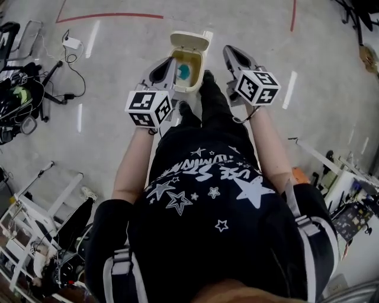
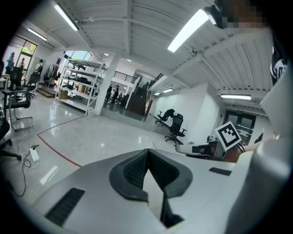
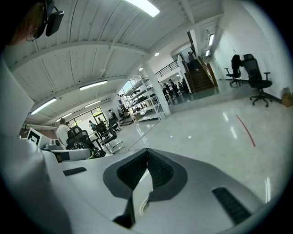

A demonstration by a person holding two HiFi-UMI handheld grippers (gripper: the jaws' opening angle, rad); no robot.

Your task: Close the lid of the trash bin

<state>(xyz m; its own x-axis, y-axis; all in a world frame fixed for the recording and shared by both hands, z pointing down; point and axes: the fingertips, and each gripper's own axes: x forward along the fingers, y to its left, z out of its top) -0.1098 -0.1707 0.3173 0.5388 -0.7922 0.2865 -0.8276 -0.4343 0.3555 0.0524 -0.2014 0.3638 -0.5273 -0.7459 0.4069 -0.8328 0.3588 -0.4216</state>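
In the head view a cream trash bin (image 1: 188, 66) stands on the floor just past the person's feet. Its lid (image 1: 190, 41) is swung back and open, and something blue (image 1: 183, 72) lies inside. My left gripper (image 1: 166, 66) hovers beside the bin's left wall, and my right gripper (image 1: 231, 52) is raised to the right of the lid; neither touches it. In the left gripper view the left gripper (image 2: 147, 151) has its jaws together with nothing between them, and the right gripper view shows the same for the right gripper (image 3: 147, 150). Neither gripper view shows the bin.
A power strip (image 1: 71, 42) with cables and dark stands (image 1: 23, 83) lie at the left. White frames stand at the lower left (image 1: 44, 198) and at the right (image 1: 331, 171). Red tape lines (image 1: 109, 16) cross the floor. Office chairs (image 2: 176, 125) and shelving (image 2: 80, 87) stand far off.
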